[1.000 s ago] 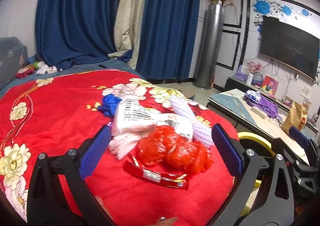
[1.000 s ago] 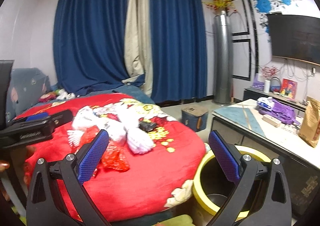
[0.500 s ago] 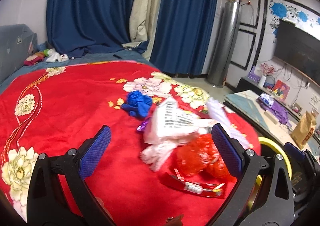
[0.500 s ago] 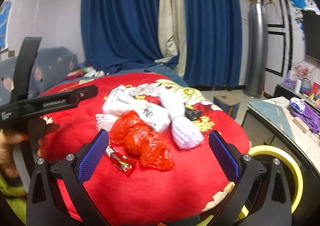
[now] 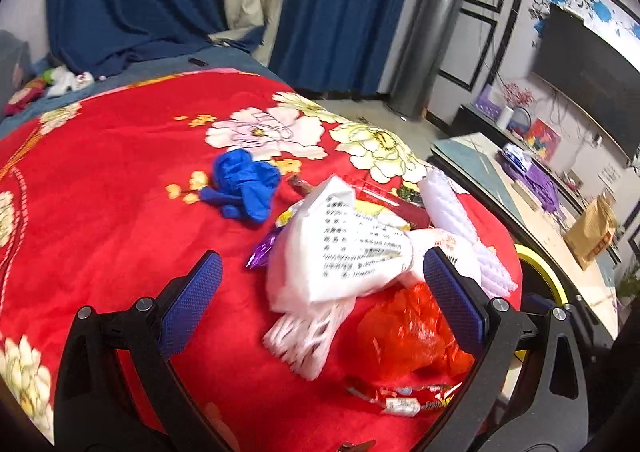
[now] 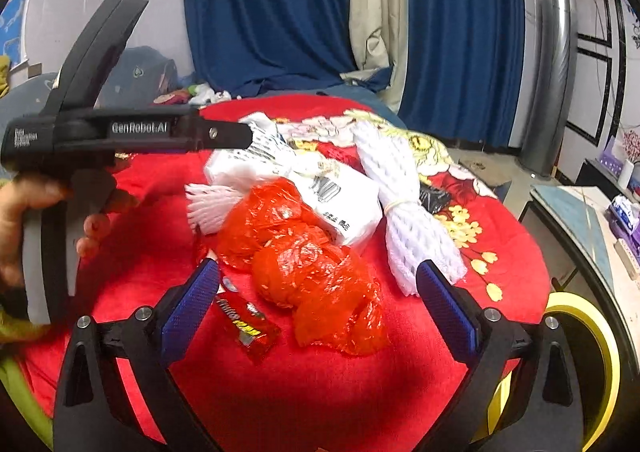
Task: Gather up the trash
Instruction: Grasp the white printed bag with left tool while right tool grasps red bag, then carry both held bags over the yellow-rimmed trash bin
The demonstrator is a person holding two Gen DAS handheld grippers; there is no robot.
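Observation:
Trash lies heaped on a red flowered blanket. My left gripper is open just above a white printed packet, with a crumpled red plastic bag under its right finger. A blue glove, white foam netting and a red candy wrapper lie nearby. In the right wrist view my right gripper stands open over the red plastic bag; the candy wrapper, white packet and foam netting lie around it. The left gripper's body, held by a hand, shows at left.
A yellow-rimmed bin stands at the blanket's right edge, also seen as a yellow rim. A low table with purple items and a brown paper bag is further right. Blue curtains and a silver column are behind.
Both grippers have moved in closer and lower over the trash pile. The left one has shifted left, so the white packet now sits between its fingers. Both jaws stay open.

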